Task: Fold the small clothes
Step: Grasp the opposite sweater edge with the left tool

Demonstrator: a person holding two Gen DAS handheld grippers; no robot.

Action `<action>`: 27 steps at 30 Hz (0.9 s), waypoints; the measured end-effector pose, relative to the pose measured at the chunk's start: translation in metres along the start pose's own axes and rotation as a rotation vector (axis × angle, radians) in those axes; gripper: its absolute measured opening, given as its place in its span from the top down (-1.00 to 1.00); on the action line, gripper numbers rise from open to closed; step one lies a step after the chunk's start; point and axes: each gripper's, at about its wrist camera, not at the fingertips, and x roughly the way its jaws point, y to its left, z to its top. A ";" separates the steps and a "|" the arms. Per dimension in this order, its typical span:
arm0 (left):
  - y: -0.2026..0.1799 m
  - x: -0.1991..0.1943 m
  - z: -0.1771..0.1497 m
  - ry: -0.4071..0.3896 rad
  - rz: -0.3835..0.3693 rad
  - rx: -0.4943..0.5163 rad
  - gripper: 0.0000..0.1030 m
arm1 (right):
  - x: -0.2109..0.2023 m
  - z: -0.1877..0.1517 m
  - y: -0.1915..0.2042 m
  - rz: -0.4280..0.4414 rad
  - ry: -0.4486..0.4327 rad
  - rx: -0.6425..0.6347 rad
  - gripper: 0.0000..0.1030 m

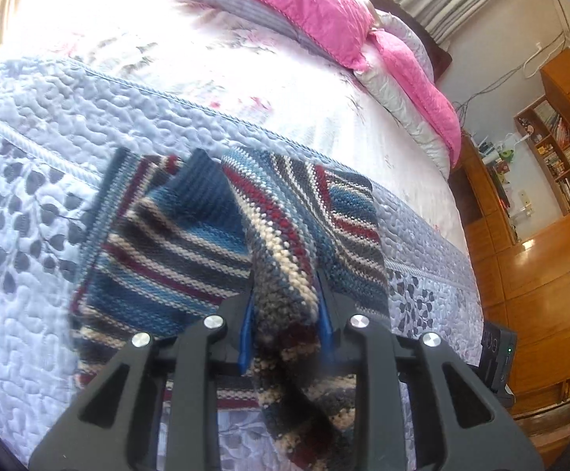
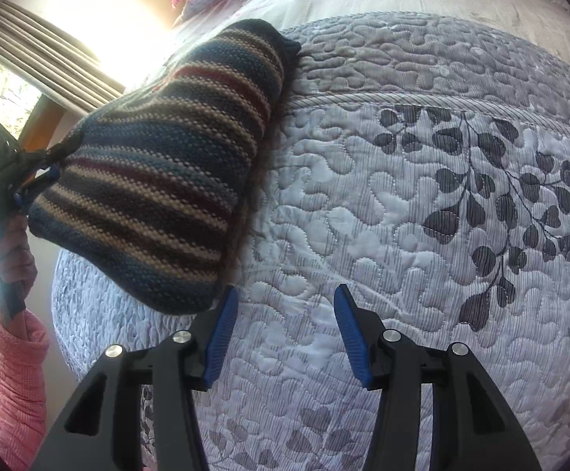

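Striped knitted garment (image 1: pixel 285 274) is pinched between the blue pads (image 1: pixel 245 333) of the left tool (image 1: pixel 285 329), which are pressed on a bunched fold of the wool. The cloth hangs from this tool above the bed, and its far end touches the quilted bedspread (image 1: pixel 49 117). In the right wrist view the same garment (image 2: pixel 159 172) is lifted at its left corner by the left tool (image 2: pixel 30 172), held by a hand (image 2: pixel 14 251) in a pink sleeve (image 2: pixel 14 384). The right tool (image 2: pixel 281 337) is spread, with nothing between its blue pads (image 2: pixel 222 337); its left pad is just beside the lower edge of the garment. Under it lies the grey bedspread (image 2: pixel 402 235) with a dark leaf pattern (image 2: pixel 501 196). Farther away, pink pillows (image 1: pixel 304 8) lie at the head of the bed, and wooden shelves (image 1: pixel 559 149) stand at the wall.
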 end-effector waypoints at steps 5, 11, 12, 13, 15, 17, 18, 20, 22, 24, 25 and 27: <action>0.047 -0.040 0.015 -0.040 0.082 0.005 0.54 | 0.010 0.001 0.019 0.010 0.014 -0.041 -0.01; 0.106 -0.030 0.018 0.024 0.153 -0.034 0.54 | 0.022 0.001 0.039 0.021 0.034 -0.073 -0.01; 0.113 -0.022 0.013 0.044 0.155 -0.046 0.53 | 0.024 0.002 0.042 0.024 0.039 -0.076 -0.01; 0.119 -0.014 0.009 0.060 0.155 -0.049 0.53 | 0.027 0.001 0.046 0.026 0.043 -0.079 -0.01; 0.122 0.003 0.002 0.090 0.173 -0.034 0.52 | 0.033 0.000 0.054 0.027 0.055 -0.091 -0.01; 0.121 0.015 -0.004 0.111 0.198 -0.013 0.48 | 0.037 -0.001 0.061 0.030 0.062 -0.099 -0.01; 0.119 0.017 -0.006 0.112 0.202 -0.004 0.46 | 0.039 -0.001 0.064 0.036 0.064 -0.102 -0.01; 0.116 0.011 -0.007 0.103 0.194 0.008 0.39 | 0.039 -0.001 0.069 0.047 0.062 -0.108 -0.01; 0.115 -0.005 -0.010 0.075 0.176 0.005 0.23 | 0.038 0.000 0.073 0.065 0.054 -0.108 -0.06; 0.114 -0.022 -0.019 0.064 0.157 -0.002 0.10 | 0.039 0.001 0.075 0.089 0.051 -0.101 -0.08; 0.113 -0.030 -0.025 0.066 0.149 0.001 0.06 | 0.040 0.003 0.076 0.100 0.051 -0.097 -0.10; 0.113 -0.041 -0.040 0.079 0.139 0.009 -0.05 | 0.042 0.005 0.078 0.114 0.051 -0.091 -0.13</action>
